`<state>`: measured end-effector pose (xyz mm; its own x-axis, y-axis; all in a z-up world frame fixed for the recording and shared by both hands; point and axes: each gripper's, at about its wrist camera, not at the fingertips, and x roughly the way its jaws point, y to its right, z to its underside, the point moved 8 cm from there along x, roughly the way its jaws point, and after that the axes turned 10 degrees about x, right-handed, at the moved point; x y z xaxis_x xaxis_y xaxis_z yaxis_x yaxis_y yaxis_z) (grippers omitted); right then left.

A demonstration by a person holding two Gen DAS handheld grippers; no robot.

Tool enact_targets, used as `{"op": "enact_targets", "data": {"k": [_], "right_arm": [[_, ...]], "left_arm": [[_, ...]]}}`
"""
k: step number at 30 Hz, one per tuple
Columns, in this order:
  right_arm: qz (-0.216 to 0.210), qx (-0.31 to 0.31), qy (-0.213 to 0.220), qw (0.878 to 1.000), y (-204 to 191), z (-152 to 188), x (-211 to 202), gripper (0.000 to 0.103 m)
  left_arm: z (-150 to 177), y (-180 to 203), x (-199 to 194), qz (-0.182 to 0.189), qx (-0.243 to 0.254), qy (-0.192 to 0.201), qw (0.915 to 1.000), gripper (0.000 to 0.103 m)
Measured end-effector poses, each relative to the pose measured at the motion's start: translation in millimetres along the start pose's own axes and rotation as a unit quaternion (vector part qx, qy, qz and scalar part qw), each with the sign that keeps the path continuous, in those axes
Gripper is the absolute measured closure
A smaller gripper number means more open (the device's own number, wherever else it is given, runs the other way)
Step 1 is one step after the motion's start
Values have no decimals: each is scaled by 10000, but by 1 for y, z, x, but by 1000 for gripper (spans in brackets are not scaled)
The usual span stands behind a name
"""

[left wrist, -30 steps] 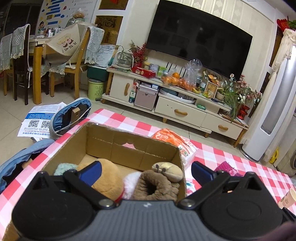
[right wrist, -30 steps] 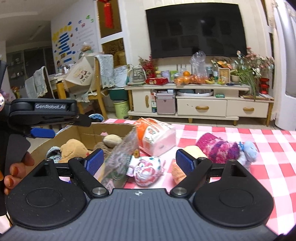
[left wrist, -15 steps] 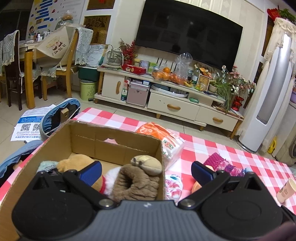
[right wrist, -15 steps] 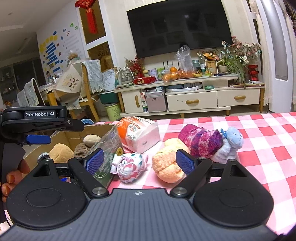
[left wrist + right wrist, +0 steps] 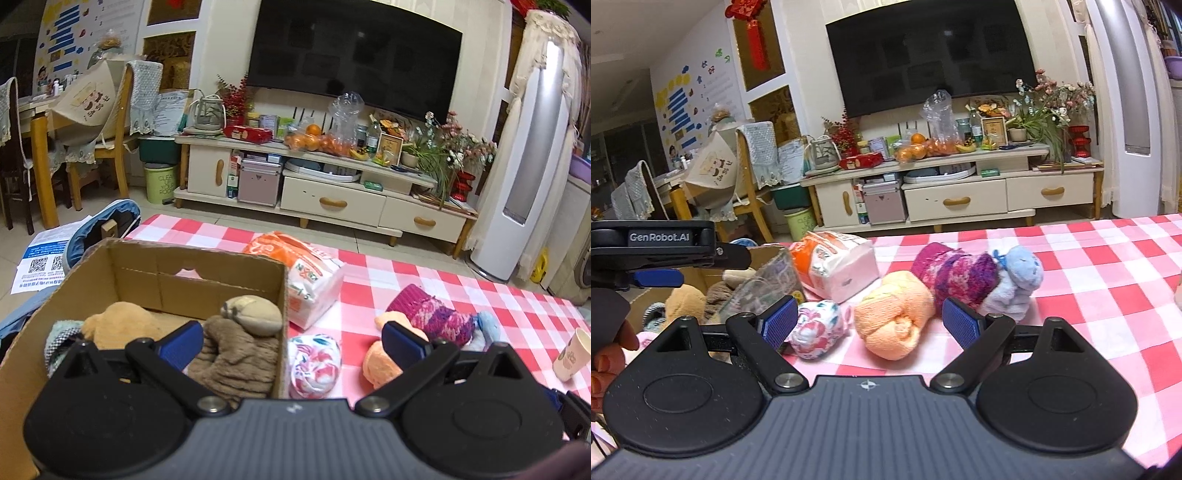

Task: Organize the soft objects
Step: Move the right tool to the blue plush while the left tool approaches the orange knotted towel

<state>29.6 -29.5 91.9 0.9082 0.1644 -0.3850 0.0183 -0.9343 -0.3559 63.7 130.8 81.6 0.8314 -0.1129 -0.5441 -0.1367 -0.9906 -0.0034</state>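
A red-and-white checked tablecloth (image 5: 1082, 280) is seen covering the table. At its left end a cardboard box (image 5: 122, 275) stands open, and inside it a tan plush toy (image 5: 118, 325), a brown fuzzy slipper (image 5: 236, 354) topped by a beige stuffed piece (image 5: 255, 314), and a teal knitted item (image 5: 61, 332) are packed together.

The left gripper (image 5: 291, 341) is held above the box's right wall with its jaws spread wide and nothing between them; one blue pad (image 5: 181, 343) is seen over the box contents, the other over the cloth. The right gripper (image 5: 870, 319) is likewise held apart and empty, and is pointed at the loose items on the cloth.

Just beside the box's right wall a floral rolled cloth (image 5: 818, 328) is lying. Next to it an orange rolled towel (image 5: 894, 314) is resting, touched from behind by a magenta-purple knitted roll (image 5: 955, 277), against which a pale blue plush toy (image 5: 1019, 284) is pressed. Behind them, an orange-and-white tissue pack (image 5: 834, 262) is lying close to the box. A paper cup (image 5: 570, 354) is standing well apart at the right edge of the table.

In the right wrist view, the left gripper's body is visible at the left, gripped by a hand (image 5: 609, 354).
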Motion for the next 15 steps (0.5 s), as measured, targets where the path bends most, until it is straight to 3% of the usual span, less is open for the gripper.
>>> {"op": "enact_targets", "data": {"k": [15], "right_arm": [[268,298,105,9991,14,-1,3,0]], "left_arm": [[5,32,9,124,337,-58,9993,1]]}}
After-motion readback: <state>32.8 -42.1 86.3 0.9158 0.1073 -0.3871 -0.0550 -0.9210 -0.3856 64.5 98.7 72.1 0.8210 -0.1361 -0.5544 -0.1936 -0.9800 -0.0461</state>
